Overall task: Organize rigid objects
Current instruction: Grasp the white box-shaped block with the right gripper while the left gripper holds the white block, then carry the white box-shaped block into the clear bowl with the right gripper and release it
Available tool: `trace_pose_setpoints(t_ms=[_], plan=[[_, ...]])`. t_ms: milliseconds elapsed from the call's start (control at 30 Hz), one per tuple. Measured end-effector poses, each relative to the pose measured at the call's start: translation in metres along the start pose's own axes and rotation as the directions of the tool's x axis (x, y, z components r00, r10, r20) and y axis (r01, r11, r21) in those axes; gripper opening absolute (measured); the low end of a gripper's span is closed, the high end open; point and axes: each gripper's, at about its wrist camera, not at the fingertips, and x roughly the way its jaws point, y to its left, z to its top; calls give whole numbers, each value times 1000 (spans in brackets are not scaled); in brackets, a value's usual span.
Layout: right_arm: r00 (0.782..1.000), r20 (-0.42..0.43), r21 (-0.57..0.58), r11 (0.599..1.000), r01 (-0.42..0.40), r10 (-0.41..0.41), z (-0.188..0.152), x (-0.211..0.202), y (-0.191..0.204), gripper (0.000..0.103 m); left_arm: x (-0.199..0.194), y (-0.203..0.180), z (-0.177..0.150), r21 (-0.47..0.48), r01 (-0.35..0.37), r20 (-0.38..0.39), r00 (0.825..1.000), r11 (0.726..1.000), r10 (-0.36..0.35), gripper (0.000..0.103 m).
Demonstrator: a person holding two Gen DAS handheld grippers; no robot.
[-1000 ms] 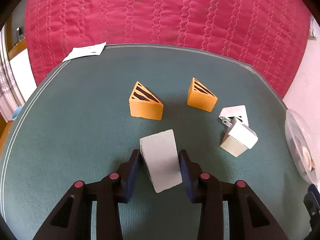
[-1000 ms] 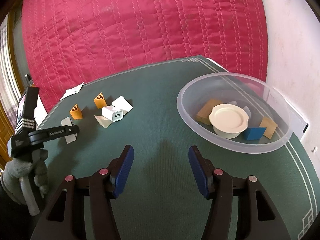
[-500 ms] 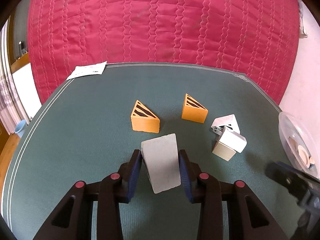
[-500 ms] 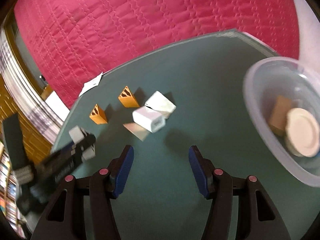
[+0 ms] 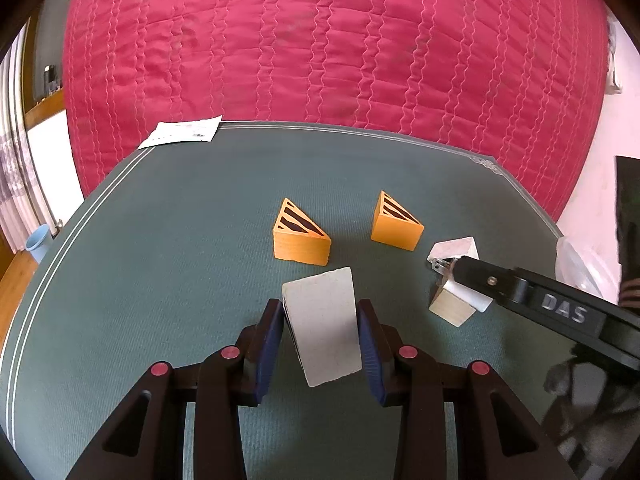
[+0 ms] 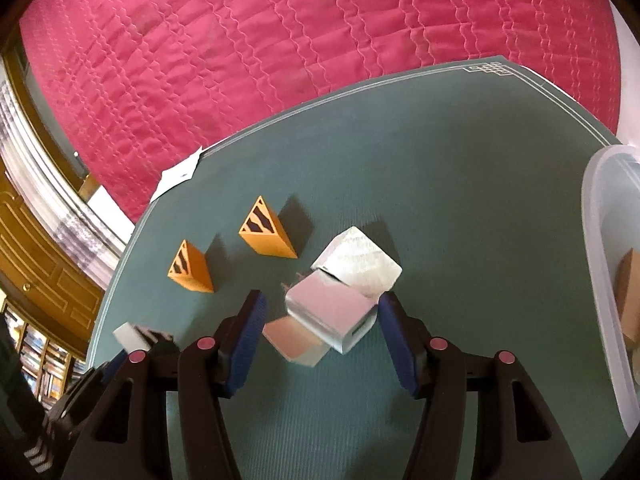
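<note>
My left gripper (image 5: 320, 320) is shut on a pale grey block (image 5: 323, 326) and holds it over the green table (image 5: 180, 220). Two orange wedges (image 5: 301, 238) (image 5: 396, 222) stand beyond it. My right gripper (image 6: 320, 316) is open, its fingers either side of a white plug charger (image 6: 332, 316); the charger rests against a tan block (image 6: 294, 340) and a white wedge (image 6: 358, 264). In the left wrist view the right gripper's finger (image 5: 500, 282) covers the charger (image 5: 466, 294).
A clear plastic bowl (image 6: 600, 280) with several objects stands at the right edge of the table. A white paper slip (image 5: 182, 134) lies at the far left corner. A red quilted cover (image 5: 320, 40) rises behind the table.
My right gripper has swung left from the bowl and come down around the charger. My left gripper has stayed put, holding the grey block.
</note>
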Motion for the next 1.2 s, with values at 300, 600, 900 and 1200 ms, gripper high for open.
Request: trace_pose_setpoints(t_ms=[300, 600, 900, 1200], plan=[[999, 5, -36, 999, 34, -34, 1, 12, 4, 58, 0, 1, -1, -6, 8, -7, 1000, 1000, -8, 39], [999, 11, -60, 998, 31, -30, -11, -1, 1, 52, 0, 1, -1, -8, 13, -10, 1000, 1000, -14, 39], [999, 47, -36, 999, 27, -25, -34, -38, -9, 52, -3, -2, -3, -6, 36, -11, 999, 999, -36, 39], [996, 82, 29, 999, 37, -40, -48, -71, -29, 52, -5, -13, -6, 14, 71, -17, 997, 997, -70, 39]])
